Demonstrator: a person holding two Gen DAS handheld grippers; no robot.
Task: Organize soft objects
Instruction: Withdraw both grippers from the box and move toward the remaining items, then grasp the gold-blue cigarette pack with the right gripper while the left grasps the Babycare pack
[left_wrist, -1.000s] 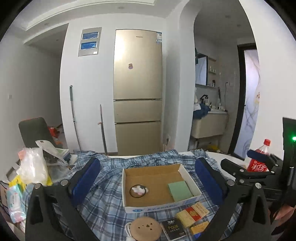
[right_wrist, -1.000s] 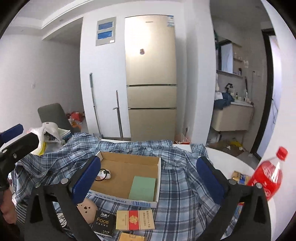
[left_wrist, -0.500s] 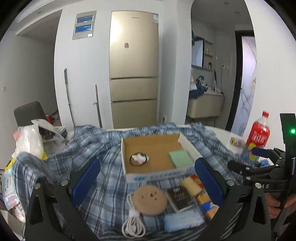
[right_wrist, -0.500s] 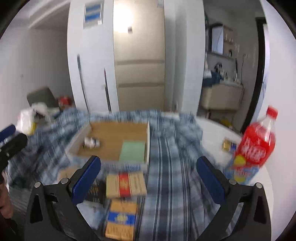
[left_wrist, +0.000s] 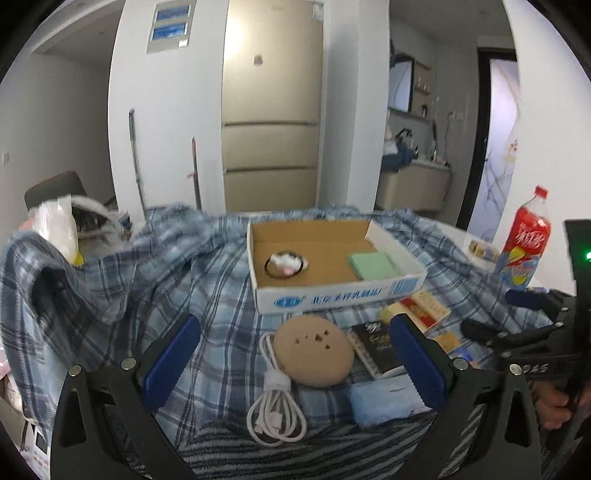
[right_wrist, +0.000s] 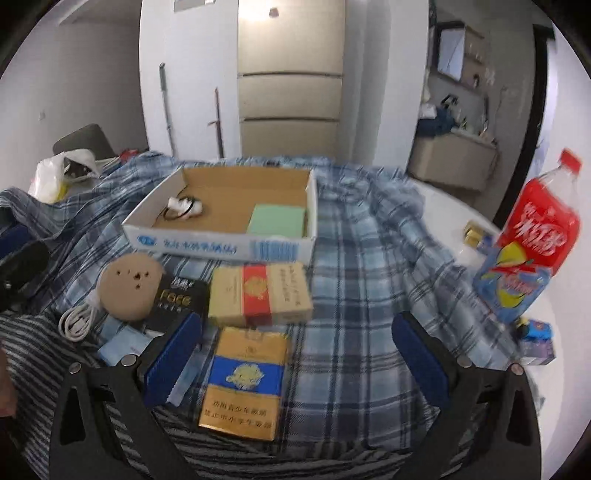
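My left gripper (left_wrist: 295, 363) and right gripper (right_wrist: 297, 352) hover spread, empty. Cardboard box (left_wrist: 340, 295) holds a hair tie (left_wrist: 286, 263) and green pad (left_wrist: 371, 265); blue tissue pack (left_wrist: 388, 400) remains outside.

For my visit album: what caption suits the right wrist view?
Open right hand-held gripper hovering over a gold-and-blue pack on a plaid cloth, cardboard box beyond.

both claws, left claw (left_wrist: 295, 363) and right claw (right_wrist: 297, 358), gape wide, empty.
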